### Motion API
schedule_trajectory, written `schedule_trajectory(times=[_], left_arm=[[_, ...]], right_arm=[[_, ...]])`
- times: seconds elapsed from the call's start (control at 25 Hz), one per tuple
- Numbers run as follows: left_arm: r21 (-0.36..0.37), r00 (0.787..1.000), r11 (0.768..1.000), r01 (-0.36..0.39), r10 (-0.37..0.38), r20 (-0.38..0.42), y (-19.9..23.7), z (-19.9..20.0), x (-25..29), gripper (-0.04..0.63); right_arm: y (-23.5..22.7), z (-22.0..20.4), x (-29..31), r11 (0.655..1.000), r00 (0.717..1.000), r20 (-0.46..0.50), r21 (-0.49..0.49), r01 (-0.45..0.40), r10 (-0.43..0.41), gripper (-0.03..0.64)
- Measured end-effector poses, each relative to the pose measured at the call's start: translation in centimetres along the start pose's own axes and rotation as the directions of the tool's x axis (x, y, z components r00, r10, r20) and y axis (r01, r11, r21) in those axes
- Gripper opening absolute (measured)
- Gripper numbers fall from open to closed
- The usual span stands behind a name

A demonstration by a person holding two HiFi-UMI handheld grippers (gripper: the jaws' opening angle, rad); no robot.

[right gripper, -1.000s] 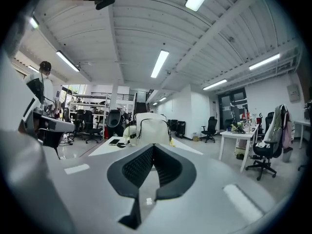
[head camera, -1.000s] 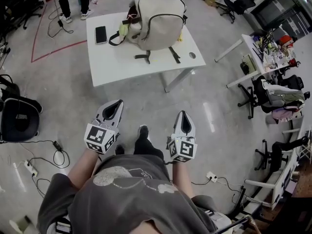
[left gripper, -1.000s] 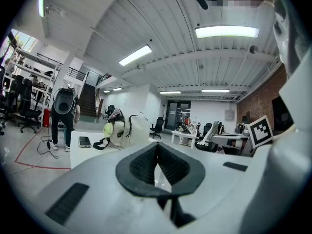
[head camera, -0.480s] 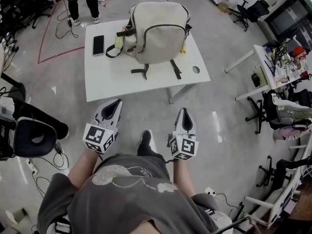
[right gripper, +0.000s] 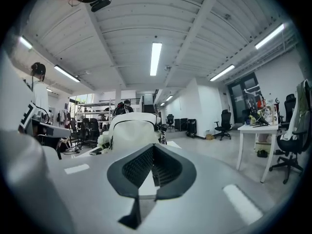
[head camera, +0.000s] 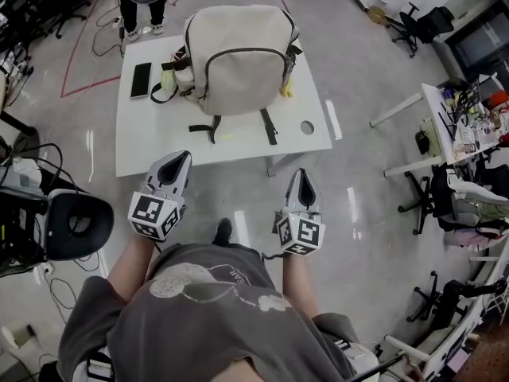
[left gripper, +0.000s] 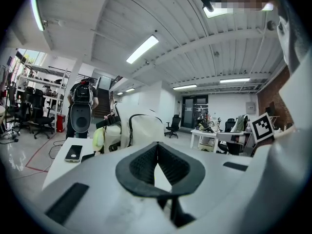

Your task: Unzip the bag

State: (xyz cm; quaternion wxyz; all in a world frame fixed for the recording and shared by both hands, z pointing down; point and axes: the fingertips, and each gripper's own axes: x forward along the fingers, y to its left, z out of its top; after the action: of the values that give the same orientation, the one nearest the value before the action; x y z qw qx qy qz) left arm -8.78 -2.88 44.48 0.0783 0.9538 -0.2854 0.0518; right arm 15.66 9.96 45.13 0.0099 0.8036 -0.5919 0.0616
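Both pressed together and empty, my left claw [head camera: 180, 162] and right claw [head camera: 301, 178] arrive at the front edge of the white desk [head camera: 159, 142] after a step closer. The cream bag [head camera: 238, 58] lies mid-desk just ahead, its zip [head camera: 207, 70] still untouched.

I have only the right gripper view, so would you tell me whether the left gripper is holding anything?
Observer: No. The left gripper is shut on nothing, and the backpack lies well ahead of it.
Operator: Thank you. What is on the bag's near side? My gripper body blocks it.
Observer: Two dark straps trail from it toward the near edge of the white table.
Operator: Is there anything to the bag's right?
Observer: Only a round hole in the tabletop, clear of the bag.
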Motion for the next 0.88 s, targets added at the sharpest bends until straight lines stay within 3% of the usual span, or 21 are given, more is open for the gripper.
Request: schedule_trajectory(times=[0.32,0.88], left_arm=[[0.033,0.997,0.996,-0.078,0.077,0.01,-0.9,1.3,4.1,0.007],[0.039,0.993,0.993,-0.11,0.111,-0.036,1.9,0.0,7.9,0.008]], right_arm=[[-3.5,1.5,4.8,0.996,0.996,0.02,-0.007,-0.084,0.084,0.0],[-2.7,1.7,8.9,0.992,0.992,0.003,0.007,-0.123,0.123,0.0]])
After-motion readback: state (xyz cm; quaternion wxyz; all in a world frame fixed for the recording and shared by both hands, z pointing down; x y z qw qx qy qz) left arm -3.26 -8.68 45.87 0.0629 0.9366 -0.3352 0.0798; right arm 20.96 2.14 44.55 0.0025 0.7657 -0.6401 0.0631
